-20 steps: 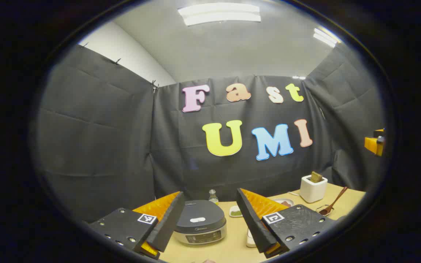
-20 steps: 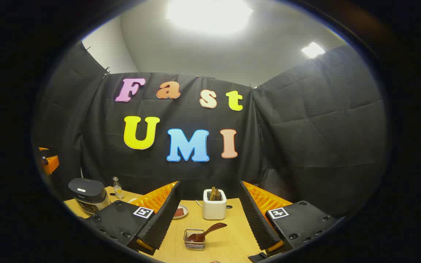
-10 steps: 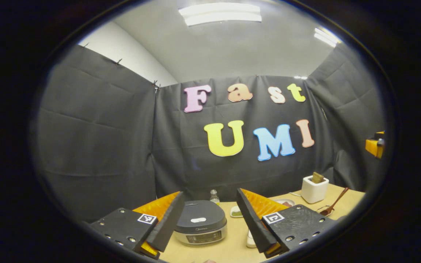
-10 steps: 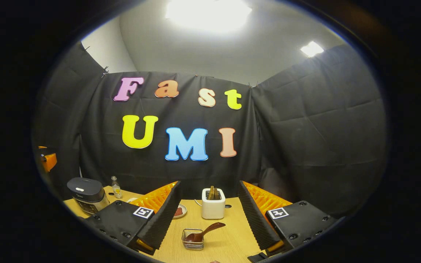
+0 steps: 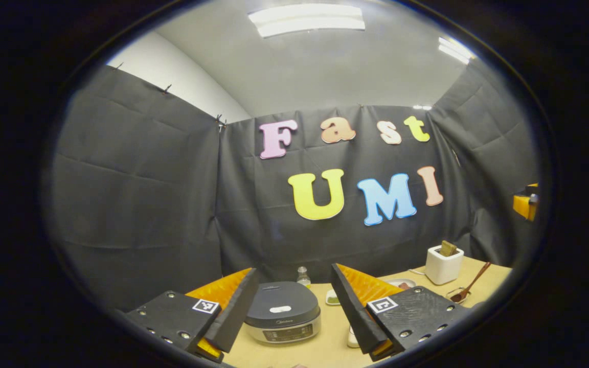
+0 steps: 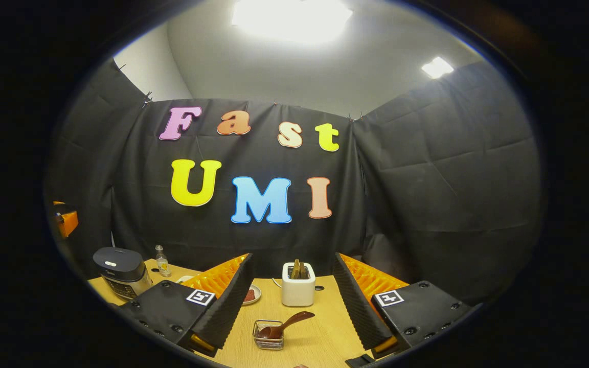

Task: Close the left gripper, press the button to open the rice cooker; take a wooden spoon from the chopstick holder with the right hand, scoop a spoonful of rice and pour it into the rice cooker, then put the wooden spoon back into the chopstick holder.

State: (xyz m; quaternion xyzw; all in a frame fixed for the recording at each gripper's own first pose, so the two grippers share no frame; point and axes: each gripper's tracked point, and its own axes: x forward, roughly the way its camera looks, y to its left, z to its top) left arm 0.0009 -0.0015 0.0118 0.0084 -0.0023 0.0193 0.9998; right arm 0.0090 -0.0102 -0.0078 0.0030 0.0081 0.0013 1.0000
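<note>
Dark-lidded rice cooker point(image 5: 281, 317), lid down, between the wide-spread left claw point(image 5: 294, 312); right claw point(image 6: 294, 301) equally wide.

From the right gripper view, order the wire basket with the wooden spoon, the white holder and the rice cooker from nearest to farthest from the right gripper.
1. Wire basket with the wooden spoon: nearest, low between the right gripper's open fingers.
2. White holder: straight ahead, behind the basket.
3. Rice cooker: farthest, off at the table's far left, lid shut.
</note>
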